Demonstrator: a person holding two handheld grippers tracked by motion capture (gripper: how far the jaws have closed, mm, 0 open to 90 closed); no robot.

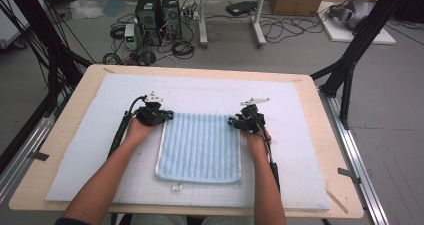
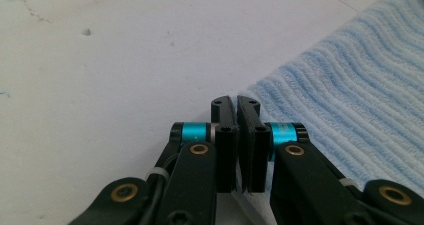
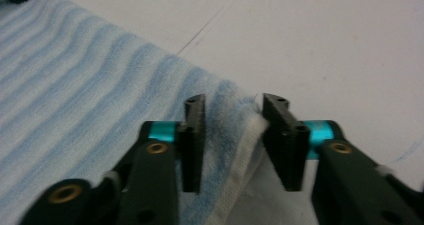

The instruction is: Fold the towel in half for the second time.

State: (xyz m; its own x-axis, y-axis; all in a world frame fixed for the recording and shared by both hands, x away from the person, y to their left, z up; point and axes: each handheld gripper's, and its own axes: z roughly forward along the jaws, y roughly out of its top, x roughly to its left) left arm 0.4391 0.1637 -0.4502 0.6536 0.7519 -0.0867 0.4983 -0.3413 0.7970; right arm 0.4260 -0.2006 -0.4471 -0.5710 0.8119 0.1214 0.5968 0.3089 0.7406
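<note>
a blue striped towel lies flat in the middle of the white mat on my table, folded into a rectangle. my left gripper sits at its far left corner; in the left gripper view the jaws stand pressed together, with the towel's corner just beside them, and i cannot tell whether any cloth is caught between. my right gripper is at the far right corner; in the right gripper view the jaws are narrow, the bunched white hem of the corner between them, touching the right one.
</note>
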